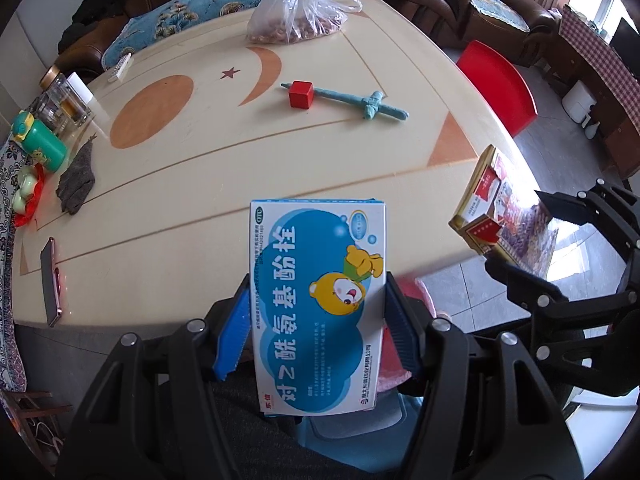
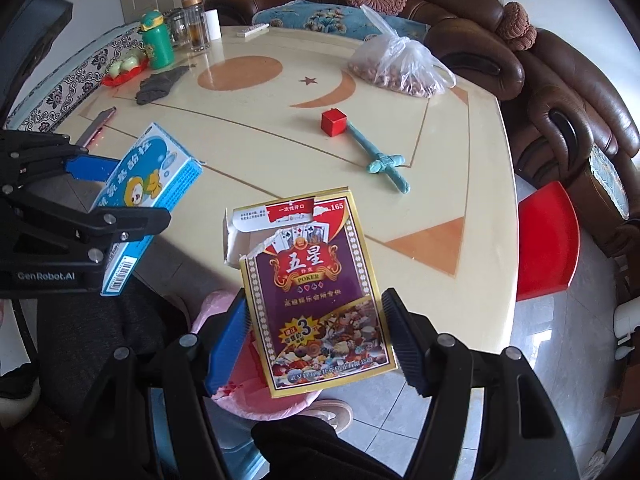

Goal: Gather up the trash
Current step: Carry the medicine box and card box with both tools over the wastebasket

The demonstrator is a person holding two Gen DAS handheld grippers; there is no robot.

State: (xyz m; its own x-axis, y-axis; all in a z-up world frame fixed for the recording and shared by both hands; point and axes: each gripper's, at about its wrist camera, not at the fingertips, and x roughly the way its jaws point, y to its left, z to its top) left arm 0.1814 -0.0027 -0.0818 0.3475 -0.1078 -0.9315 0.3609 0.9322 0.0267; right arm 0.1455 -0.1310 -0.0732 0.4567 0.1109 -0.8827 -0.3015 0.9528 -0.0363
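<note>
My left gripper (image 1: 316, 316) is shut on a blue-and-white medicine box (image 1: 318, 300) with a cartoon bear, held over the table's near edge. It also shows in the right wrist view (image 2: 140, 196), with the left gripper (image 2: 116, 192) around it. My right gripper (image 2: 316, 332) is shut on a torn purple-and-gold poker card box (image 2: 316, 288), held upright above a pink-lined bin (image 2: 256, 396). The card box also shows in the left wrist view (image 1: 500, 216), at the right.
On the cream table (image 1: 224, 168) lie a red cube (image 1: 301, 94), a teal cloth-wrapped stick (image 1: 360, 102), a bag of nuts (image 1: 296, 16), a grey cloth (image 1: 76, 180), a phone (image 1: 50, 280), jars and a green bottle (image 1: 38, 140). A red stool (image 1: 500, 84) and brown sofas (image 2: 560, 92) stand beyond.
</note>
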